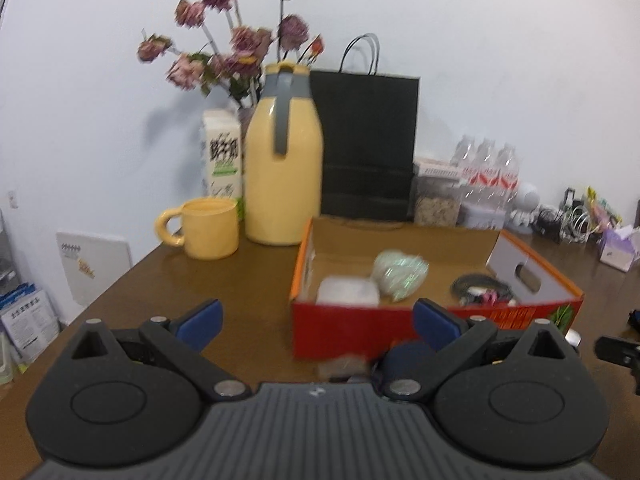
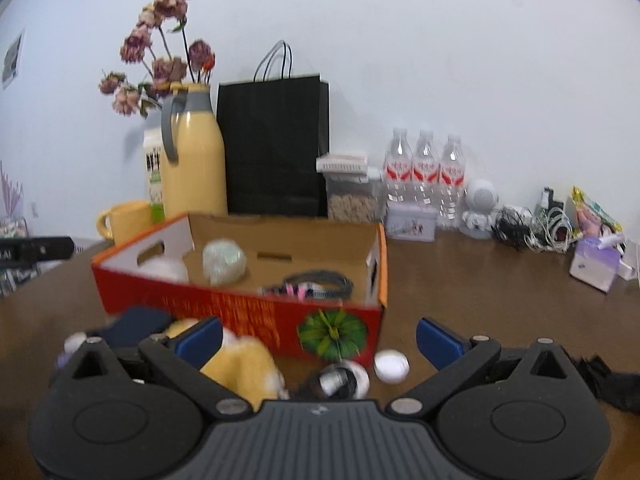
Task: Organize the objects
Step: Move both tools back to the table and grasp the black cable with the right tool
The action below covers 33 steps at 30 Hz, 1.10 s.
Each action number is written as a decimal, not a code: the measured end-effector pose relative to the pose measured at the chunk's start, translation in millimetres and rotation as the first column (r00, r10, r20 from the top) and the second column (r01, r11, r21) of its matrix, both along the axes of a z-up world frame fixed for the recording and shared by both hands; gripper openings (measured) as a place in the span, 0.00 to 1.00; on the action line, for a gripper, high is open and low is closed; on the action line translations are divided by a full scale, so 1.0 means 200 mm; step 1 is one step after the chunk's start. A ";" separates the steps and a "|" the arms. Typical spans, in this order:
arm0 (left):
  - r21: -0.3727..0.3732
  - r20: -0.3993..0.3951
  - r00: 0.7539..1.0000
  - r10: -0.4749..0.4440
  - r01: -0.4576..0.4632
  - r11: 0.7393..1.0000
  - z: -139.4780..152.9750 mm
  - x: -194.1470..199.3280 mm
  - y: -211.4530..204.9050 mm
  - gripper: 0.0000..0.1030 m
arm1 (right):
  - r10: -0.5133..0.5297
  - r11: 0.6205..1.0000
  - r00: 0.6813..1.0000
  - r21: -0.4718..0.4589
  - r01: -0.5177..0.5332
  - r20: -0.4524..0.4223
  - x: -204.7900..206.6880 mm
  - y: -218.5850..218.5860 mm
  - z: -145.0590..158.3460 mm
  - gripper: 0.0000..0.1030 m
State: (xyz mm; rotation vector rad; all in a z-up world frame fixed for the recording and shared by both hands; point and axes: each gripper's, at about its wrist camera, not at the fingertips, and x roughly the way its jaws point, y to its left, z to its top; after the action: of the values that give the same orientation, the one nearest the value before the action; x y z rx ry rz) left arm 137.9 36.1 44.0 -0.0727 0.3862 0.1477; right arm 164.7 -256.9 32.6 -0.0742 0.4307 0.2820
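A red cardboard box (image 1: 360,324) (image 2: 240,308) stands open on the brown table. Inside lie a pale green bundle (image 1: 400,274) (image 2: 223,261), a white container (image 1: 347,292) (image 2: 166,270) and a black cable with pink bits (image 1: 482,286) (image 2: 316,283). In front of the box lie a yellow plush toy (image 2: 244,368), a dark blue item (image 2: 134,326) (image 1: 402,360), a white round lid (image 2: 391,366) and a shiny roll (image 2: 340,380). My left gripper (image 1: 316,320) is open and empty before the box's left corner. My right gripper (image 2: 318,338) is open and empty over the loose items.
A yellow jug (image 1: 282,160) (image 2: 192,156), yellow mug (image 1: 204,228), milk carton (image 1: 222,156), dried flowers (image 1: 232,48) and black paper bag (image 1: 366,144) (image 2: 276,148) stand behind the box. Water bottles (image 2: 424,172), a cereal jar (image 2: 352,200), tangled cables (image 2: 532,228) and a tissue pack (image 2: 596,268) line the back right.
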 end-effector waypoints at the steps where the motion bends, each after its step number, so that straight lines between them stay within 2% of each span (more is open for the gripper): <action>1: -0.003 -0.016 1.000 0.005 -0.005 1.000 -0.02 -0.02 0.01 1.00 | -0.001 1.000 1.000 -0.008 0.001 -0.013 -0.02 -0.01 -0.02 1.00; 7: -0.013 -0.077 0.997 0.026 -0.027 1.000 -0.09 -0.11 0.08 1.00 | -0.012 0.999 0.997 -0.045 0.008 -0.081 -0.08 -0.07 -0.13 1.00; 13: -0.014 -0.094 0.994 0.053 -0.054 0.998 -0.10 -0.17 0.12 1.00 | -0.023 0.994 0.995 -0.107 0.013 -0.092 -0.01 -0.06 -0.17 1.00; 17: -0.010 -0.089 0.994 0.058 -0.060 0.998 -0.08 -0.20 0.13 1.00 | 0.015 0.978 0.994 -0.205 -0.038 -0.110 0.08 0.00 -0.22 0.94; 22: -0.007 -0.094 0.992 0.081 -0.082 0.997 -0.08 -0.21 0.14 1.00 | 0.072 0.954 0.990 -0.280 -0.105 -0.123 0.20 0.09 -0.24 0.93; 23: -0.009 -0.097 0.992 0.084 -0.086 0.996 -0.09 -0.21 0.15 1.00 | 0.089 0.952 0.988 -0.280 -0.121 -0.122 0.22 0.10 -0.24 0.91; 25: -0.009 -0.102 0.991 0.090 -0.092 0.996 -0.09 -0.21 0.15 1.00 | 0.118 0.948 0.986 -0.281 -0.146 -0.115 0.25 0.11 -0.24 0.79; 26: -0.009 -0.104 0.990 0.092 -0.094 0.996 -0.09 -0.21 0.16 1.00 | 0.134 0.949 0.984 -0.271 -0.160 -0.115 0.25 0.11 -0.24 0.65; 27: -0.009 -0.106 0.990 0.093 -0.095 0.995 -0.10 -0.21 0.16 1.00 | 0.144 0.951 0.983 -0.260 -0.170 -0.117 0.25 0.11 -0.24 0.56; 33: -0.013 -0.123 0.987 0.102 -0.105 0.994 -0.12 -0.20 0.18 1.00 | 0.161 0.956 0.981 -0.232 -0.182 -0.107 0.21 0.08 -0.25 0.52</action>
State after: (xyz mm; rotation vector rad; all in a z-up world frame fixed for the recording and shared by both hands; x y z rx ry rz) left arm 97.5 72.2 19.1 -0.1029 0.5065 0.2520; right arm 207.5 -240.0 -16.8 -0.3397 0.5455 0.4045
